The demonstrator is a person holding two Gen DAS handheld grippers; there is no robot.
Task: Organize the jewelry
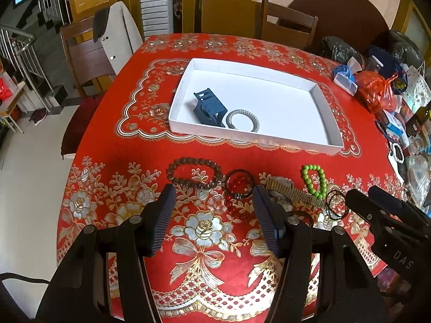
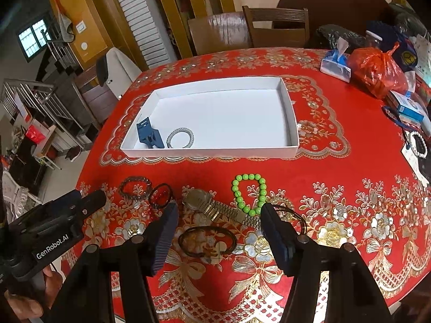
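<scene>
A white tray (image 1: 331,123) (image 2: 292,123) sits mid-table and holds a dark blue hair clip (image 1: 208,106) (image 2: 148,134) and a silver bracelet (image 1: 242,119) (image 2: 180,137). In a row on the red cloth in front of the tray lie a brown bead bracelet (image 1: 194,173) (image 2: 134,185), a red bead bracelet (image 1: 238,183) (image 2: 160,195), a gold watch (image 1: 293,191) (image 2: 215,206), a green bead bracelet (image 1: 313,180) (image 2: 249,192), thin black bands (image 1: 335,204) and a dark bangle (image 2: 206,241). My left gripper (image 1: 214,197) is open and empty above the red beads. My right gripper (image 2: 219,212) is open and empty above the watch.
The round table carries a red floral cloth (image 1: 204,242). Bags, boxes and a white bead bracelet (image 2: 417,145) crowd the right side (image 1: 377,91). Wooden chairs (image 1: 288,24) stand behind the table; a chair with a coat (image 1: 107,40) stands at the left.
</scene>
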